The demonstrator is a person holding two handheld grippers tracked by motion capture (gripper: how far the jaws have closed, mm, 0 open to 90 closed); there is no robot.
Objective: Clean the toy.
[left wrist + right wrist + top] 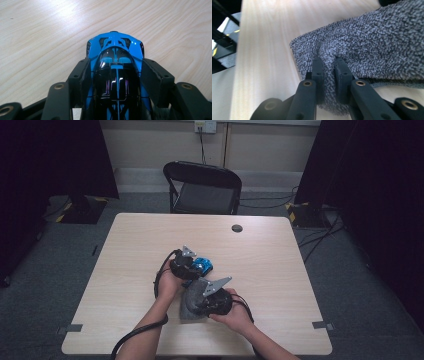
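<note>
Dark curtains close off both sides of the room, and a black folding chair stands behind the pale wooden table, on grey carpet. Near the table's middle lies a grey terry cloth, much of it hidden in the high view beneath the right gripper and its grey plate. Just beyond the cloth sits a blue and black toy car, and from above I can make out little more than its blue end (the left gripper covers the rest). In the left gripper view its rear is cut off at the bottom edge.

Both forearms come in from the near edge, hands wrapped around the gripper bodies. Left jaws stand half wide, pressed against the car's two flanks. Right jaws are nearly together, pinching a bunched fold of the cloth near its corner.
</note>
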